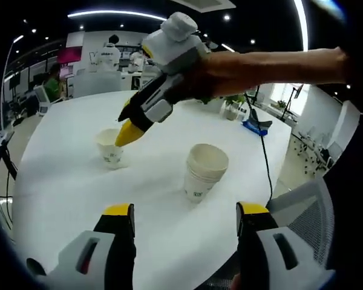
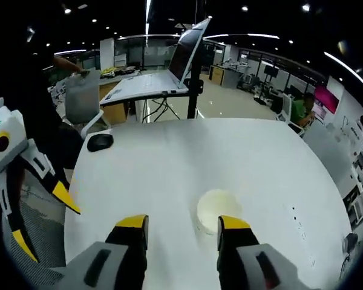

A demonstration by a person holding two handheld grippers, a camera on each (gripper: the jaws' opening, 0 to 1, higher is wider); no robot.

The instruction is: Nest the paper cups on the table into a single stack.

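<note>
Paper cups are what this job concerns, and the nearest of them in the left gripper view is a short stack of white paper cups [image 1: 202, 175] already nested, standing upright on the round white table [image 1: 66, 181] just ahead of the left gripper [image 1: 184, 220], whose yellow-tipped jaws stand wide apart with nothing between them. A little farther off, and apart from the stack, stands a single white paper cup [image 1: 111, 147] with a small printed mark on its side. The right gripper [image 1: 128, 130] reaches in over that cup from the far side, its yellow tips just above the rim. In the right gripper view its own jaws are also parted and empty, the cup's open mouth [image 2: 218, 210] lying between and just beyond them. The step in hand appears to be taking up the single cup. Doing it well probably means closing on one wall close under the rim, gently enough not to crush the thin paper, then lifting straight up so it stays level for nesting. Beyond the table stand a black computer mouse [image 2: 100, 142] and an open laptop on a stand [image 2: 163, 72].
</note>
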